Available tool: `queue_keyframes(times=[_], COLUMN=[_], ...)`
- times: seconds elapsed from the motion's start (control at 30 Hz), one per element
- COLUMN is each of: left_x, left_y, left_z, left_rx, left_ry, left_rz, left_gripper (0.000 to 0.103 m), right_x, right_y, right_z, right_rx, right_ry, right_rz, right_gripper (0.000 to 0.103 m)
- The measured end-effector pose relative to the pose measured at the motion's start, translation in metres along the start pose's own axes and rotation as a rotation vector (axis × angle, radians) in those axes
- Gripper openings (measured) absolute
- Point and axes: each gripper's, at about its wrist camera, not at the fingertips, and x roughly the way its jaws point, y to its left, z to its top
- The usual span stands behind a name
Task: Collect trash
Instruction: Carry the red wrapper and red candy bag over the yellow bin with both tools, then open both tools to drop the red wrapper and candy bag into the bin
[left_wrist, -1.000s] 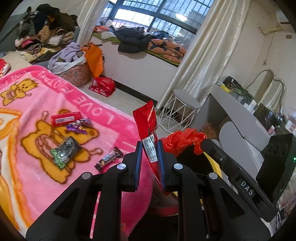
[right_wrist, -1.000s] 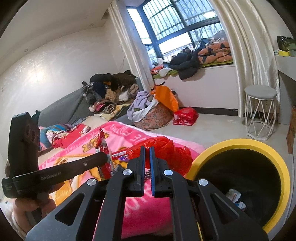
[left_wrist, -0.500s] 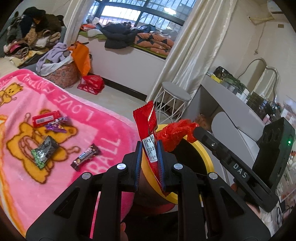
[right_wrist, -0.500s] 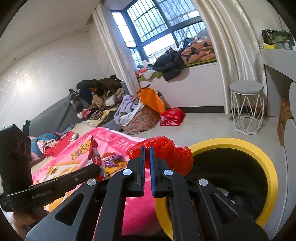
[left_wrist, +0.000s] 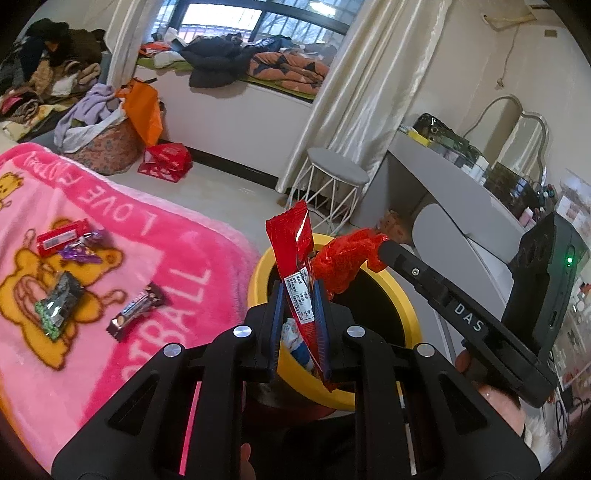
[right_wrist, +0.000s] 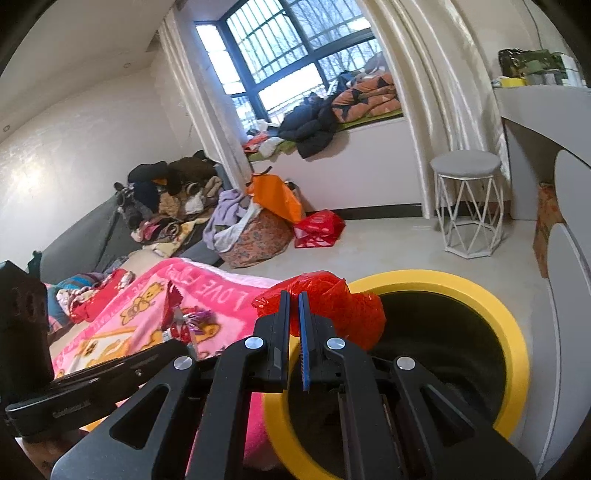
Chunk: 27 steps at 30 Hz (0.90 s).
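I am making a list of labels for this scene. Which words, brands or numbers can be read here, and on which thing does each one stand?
"DAS": on the black body of the right gripper.
"LOVE": on the pink blanket, upside down.
"BALL": on the same blanket, the end of a longer word that is cut off.
White label on the red wrapper in the left gripper: too small to read.
Wrappers on the blanket: print unreadable.

Pink blanket (left_wrist: 177, 258) w/ four wrappers (left_wrist: 138, 311); bin (left_wrist: 408, 314) on floor (left_wrist: 229, 199).

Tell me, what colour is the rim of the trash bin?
The rim of the trash bin is yellow; the right wrist view shows it best.
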Motion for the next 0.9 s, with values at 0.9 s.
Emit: queue_keyframes(times=[0.9], left_x=[0.077], left_y=[-0.029], left_z=[-0.010], left_rx=[0.077], left_ry=[0.145], left_rz=[-0.021], left_gripper=[0.012], right_x=[0.012], right_y=[-0.080], right_z=[-0.008], right_rx=[0.125], right_ry=[0.080], right_rz=[-0.194], right_gripper=[0.005])
